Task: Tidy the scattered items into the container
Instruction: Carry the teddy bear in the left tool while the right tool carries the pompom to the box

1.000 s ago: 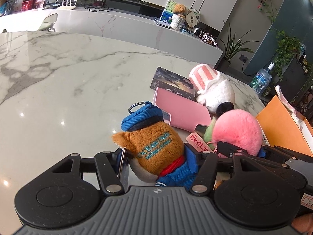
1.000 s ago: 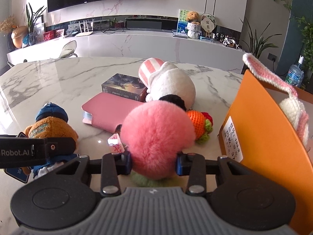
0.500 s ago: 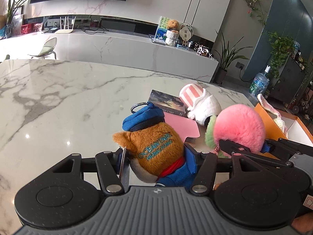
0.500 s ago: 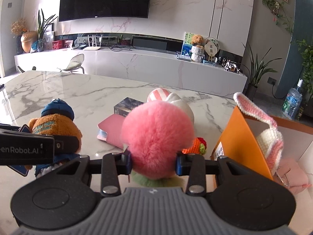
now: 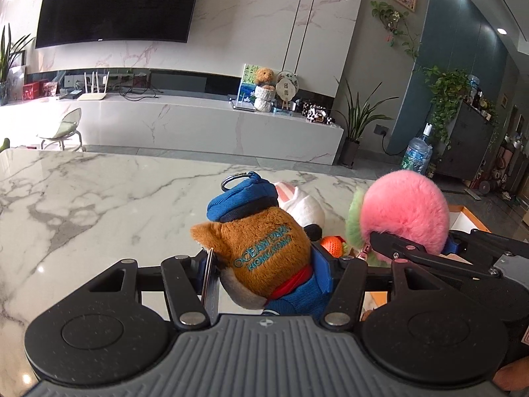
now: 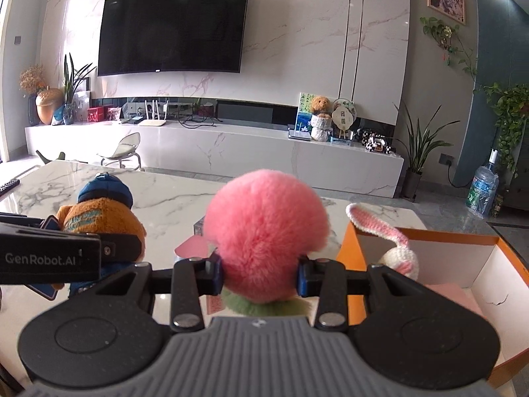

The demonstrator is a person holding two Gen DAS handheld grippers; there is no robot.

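Observation:
My left gripper (image 5: 264,264) is shut on a brown plush keychain toy (image 5: 261,248) with a blue cap, held above the marble table (image 5: 99,198). My right gripper (image 6: 259,271) is shut on a pink fluffy pompom (image 6: 264,231) with green trim, held in the air just left of the orange box (image 6: 350,248). The pompom also shows in the left wrist view (image 5: 406,215), and the brown toy in the right wrist view (image 6: 99,218). A crocheted rabbit (image 6: 396,258) with a pink ear lies in the box.
A white plush toy (image 5: 304,208) and a small orange crocheted toy (image 5: 332,244) lie on the table beyond the brown toy. A pink wallet (image 6: 195,248) and a corner of a card box (image 6: 198,226) peek out behind the pompom. The box's white inside (image 6: 463,264) is open at right.
Both grippers have risen from the table with their toys and tilted up, so the far wall fills the views. The right gripper has come closer to the orange box.

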